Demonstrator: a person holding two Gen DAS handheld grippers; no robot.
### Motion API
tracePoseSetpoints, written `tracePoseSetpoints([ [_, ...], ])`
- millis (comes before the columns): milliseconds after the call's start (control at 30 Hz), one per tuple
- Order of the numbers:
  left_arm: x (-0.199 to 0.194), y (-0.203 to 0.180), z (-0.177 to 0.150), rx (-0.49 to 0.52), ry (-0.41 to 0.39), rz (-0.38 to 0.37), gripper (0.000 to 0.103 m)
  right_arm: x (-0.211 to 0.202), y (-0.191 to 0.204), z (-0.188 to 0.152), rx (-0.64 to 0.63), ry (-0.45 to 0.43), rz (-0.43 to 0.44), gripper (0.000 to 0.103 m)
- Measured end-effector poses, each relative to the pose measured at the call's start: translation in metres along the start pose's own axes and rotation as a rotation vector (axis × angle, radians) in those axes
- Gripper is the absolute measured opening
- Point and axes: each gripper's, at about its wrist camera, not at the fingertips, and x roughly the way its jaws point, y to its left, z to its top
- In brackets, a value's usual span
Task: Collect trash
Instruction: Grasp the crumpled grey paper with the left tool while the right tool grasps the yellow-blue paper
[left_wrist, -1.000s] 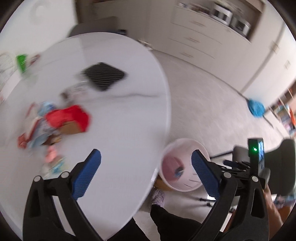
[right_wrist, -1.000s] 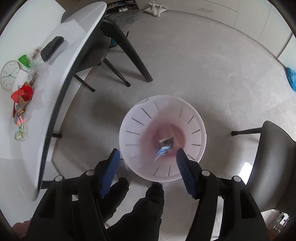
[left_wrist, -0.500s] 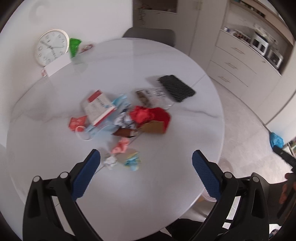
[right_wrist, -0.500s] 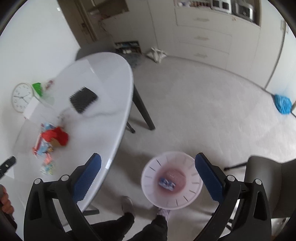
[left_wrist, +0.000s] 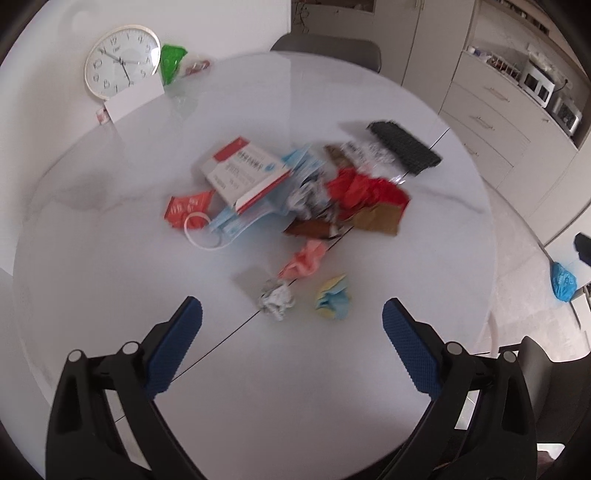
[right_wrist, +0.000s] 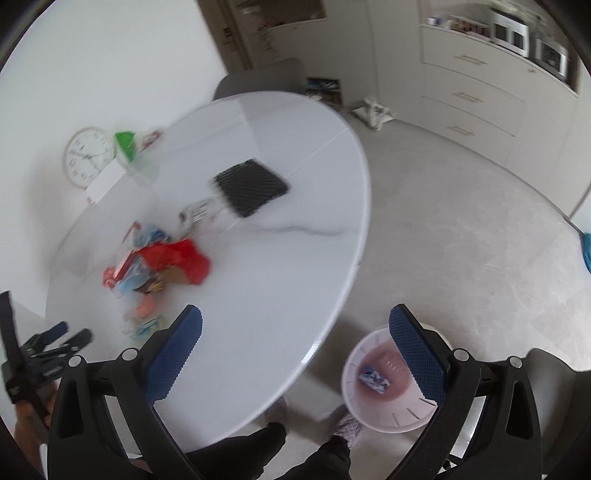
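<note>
White round table (left_wrist: 110, 295) under both cameras, glossy, faintly veined, carrying a loose heap of trash near its middle. Heaped together: red-and-white box (left_wrist: 245, 171) lying flat on a pale blue face mask (left_wrist: 236, 223), crumpled red wrapper (left_wrist: 365, 192) beside it, brown paper (left_wrist: 376, 219) touching that wrapper's near edge, small orange-red packet (left_wrist: 186, 206) at the heap's left. Nearer the left gripper (left_wrist: 291, 314), apart from the heap: pink crumpled scrap (left_wrist: 304, 260), grey-white paper ball (left_wrist: 277, 299), blue-and-yellow wad (left_wrist: 334, 299), the last two just beside each other. Left gripper above the table's near part, blue pads spread wide, nothing between them, touching no trash. Right gripper (right_wrist: 295, 321) likewise fully spread after just having been opening, empty, straddling the table's edge in its view, one pad over the tabletop and the other over the pink bin (right_wrist: 373, 413). Pink bin down on the grey floor beside the table, slotted wall, one blue-and-white wrapper (right_wrist: 375, 378) lying on its bottom. Dark trouser legs and slippered feet of the person showing next to the bin. Black textured mat (left_wrist: 404, 151) flat on the table's far right, clear printed wrapper (left_wrist: 364, 153) at its edge. Wall clock (left_wrist: 122, 61) propped at the far rim, green bag (left_wrist: 171, 64) just beside it, white card (left_wrist: 133, 99) leaning in front. Much of the heap motion-blurred, print unreadable.
</note>
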Motion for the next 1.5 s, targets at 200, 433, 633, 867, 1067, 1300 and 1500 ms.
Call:
tracePoseSetpoints([
  [200,0.050,0.014,0.001,-0.023,0.055,-0.009,0.083,0.017,0.047,0.000,-0.081,0.045,0.024,0.101],
  [433,0.097,0.023,0.004,-0.043,0.118,-0.041,0.061,0.037,0.089,-0.001,-0.128,0.097,0.040,0.101],
  [633,0.112,0.027,-0.002,-0.053,0.146,-0.072,0.038,0.053,0.115,-0.004,-0.167,0.139,0.061,0.101],
  [867,0.108,0.039,-0.001,-0.102,0.126,-0.086,0.032,0.079,0.148,-0.012,-0.268,0.176,0.100,0.101],
  [1067,0.070,0.051,0.003,-0.143,0.086,-0.059,0.032,0.128,0.189,-0.030,-0.380,0.249,0.160,0.090],
  [1300,0.037,0.062,0.001,-0.179,0.067,-0.036,0.032,0.175,0.231,-0.049,-0.481,0.314,0.146,0.078],
  [1500,0.031,0.069,-0.003,-0.175,0.069,-0.020,0.032,0.193,0.245,-0.060,-0.526,0.358,0.111,0.049],
])
